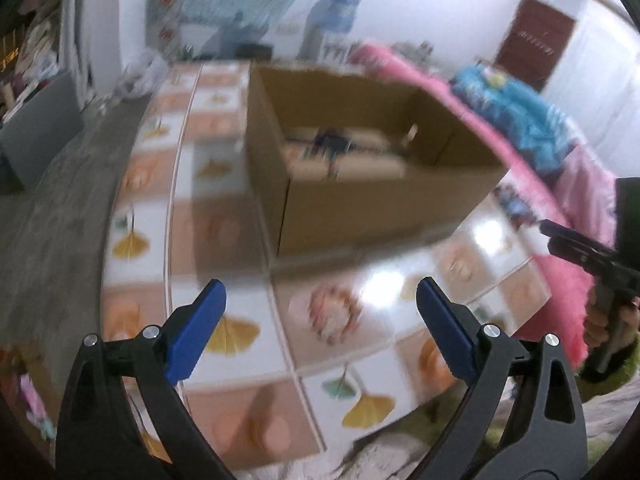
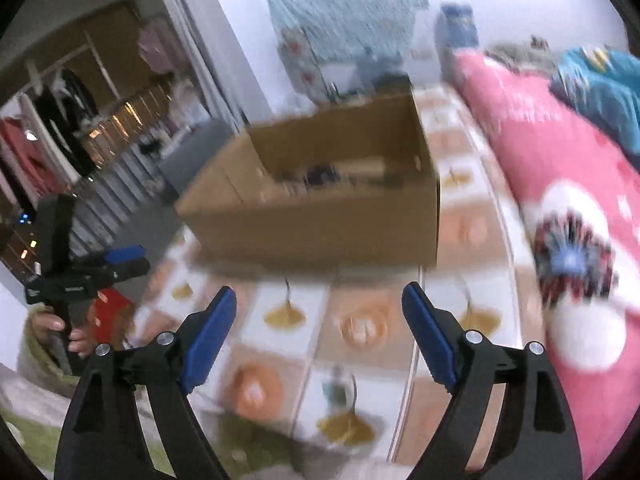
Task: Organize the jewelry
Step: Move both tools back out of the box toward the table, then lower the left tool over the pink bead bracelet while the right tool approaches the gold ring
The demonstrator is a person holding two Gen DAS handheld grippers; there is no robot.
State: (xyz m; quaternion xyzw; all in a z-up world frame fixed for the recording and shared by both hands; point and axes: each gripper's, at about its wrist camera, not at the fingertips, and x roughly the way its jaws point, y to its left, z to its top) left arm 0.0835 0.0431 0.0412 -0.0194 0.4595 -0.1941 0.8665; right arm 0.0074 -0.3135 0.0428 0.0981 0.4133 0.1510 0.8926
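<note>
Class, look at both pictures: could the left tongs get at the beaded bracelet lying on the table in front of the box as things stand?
Probably yes. The left tongs are open and empty, the bracelet lies uncovered on the table ahead, and the box stands beyond it, not between.

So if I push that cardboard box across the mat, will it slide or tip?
The cardboard box looks low and wide, so it would probably slide, not tip. Its open top and thin walls suggest they may flex if squeezed. Only a few blurred items show inside, so it is likely light.
</note>
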